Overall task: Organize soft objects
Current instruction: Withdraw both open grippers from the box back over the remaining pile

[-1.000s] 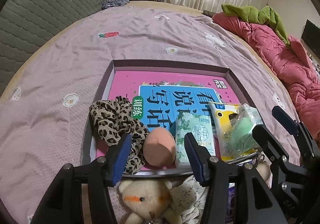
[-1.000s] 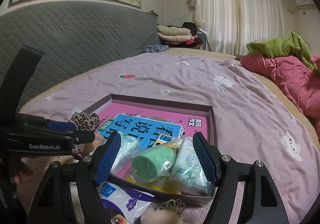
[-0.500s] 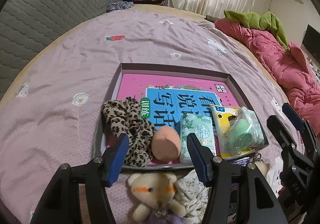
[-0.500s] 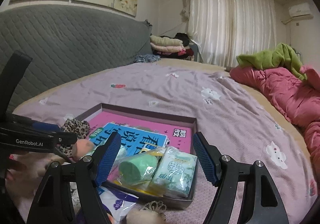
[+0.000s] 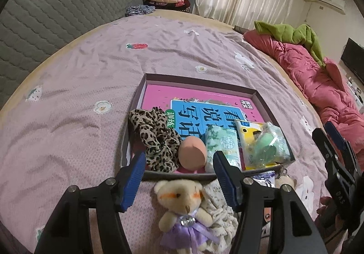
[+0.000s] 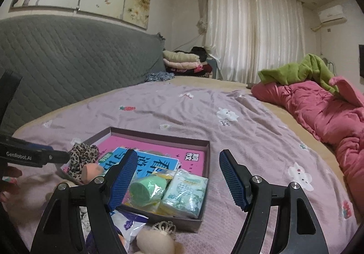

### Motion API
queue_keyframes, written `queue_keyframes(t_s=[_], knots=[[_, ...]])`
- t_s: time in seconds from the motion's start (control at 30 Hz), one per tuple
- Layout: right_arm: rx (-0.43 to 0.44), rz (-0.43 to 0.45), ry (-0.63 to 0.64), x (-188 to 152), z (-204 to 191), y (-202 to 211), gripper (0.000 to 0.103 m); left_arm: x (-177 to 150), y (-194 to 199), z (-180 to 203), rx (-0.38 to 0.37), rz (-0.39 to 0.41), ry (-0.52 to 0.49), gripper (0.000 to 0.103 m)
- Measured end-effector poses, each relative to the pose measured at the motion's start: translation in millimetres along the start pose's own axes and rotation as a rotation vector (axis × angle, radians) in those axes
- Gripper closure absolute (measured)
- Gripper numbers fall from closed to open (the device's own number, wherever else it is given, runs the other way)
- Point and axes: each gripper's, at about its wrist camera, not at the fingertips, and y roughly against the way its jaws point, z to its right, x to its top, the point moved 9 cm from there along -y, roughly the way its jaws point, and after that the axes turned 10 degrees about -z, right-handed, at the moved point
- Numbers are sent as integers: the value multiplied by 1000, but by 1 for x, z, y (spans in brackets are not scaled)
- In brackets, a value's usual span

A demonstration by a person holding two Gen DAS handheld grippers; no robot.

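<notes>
A shallow box on the purple bedspread holds a pink and blue book, a leopard scrunchie, a peach egg-shaped sponge, a green tissue pack and a bagged green item. In front of the box lie a teddy bear in a purple dress and a lacy white cloth. My left gripper hangs open above the bear and the box's near edge, with nothing held. My right gripper stands open over the box's near right corner, above the tissue pack, and is empty.
A pink quilt with a green garment on it lies along the bed's right side. The grey padded headboard runs on the left, with folded clothes beyond it. A small plush and a packet lie before the box.
Both grippers have drawn back and upward from the box, so the bear and the cloth show more fully. The left jaws stand slightly wider.
</notes>
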Motion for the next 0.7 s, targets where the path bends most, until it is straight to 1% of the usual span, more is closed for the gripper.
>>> queue_keyframes(t_s=[0.23,0.33,0.43,0.5,0.7], knots=[[-20,-8,-56,-7,8,16,28,-6,17,-5,-9,17,8,42],[-28,-28,-82,-13,7,20,28,-9,24,-9,-4,23,11,42],[-11,-60,-108,-23,1,23,27,-15,28,-15,-4,22,25,42],[-10,-74,-92,-27,-6,27,27,-20,29,-16,-17,9,32,42],[-9,-87,-60,-36,-23,40,27,-28,38,-13,-14,8,1,42]])
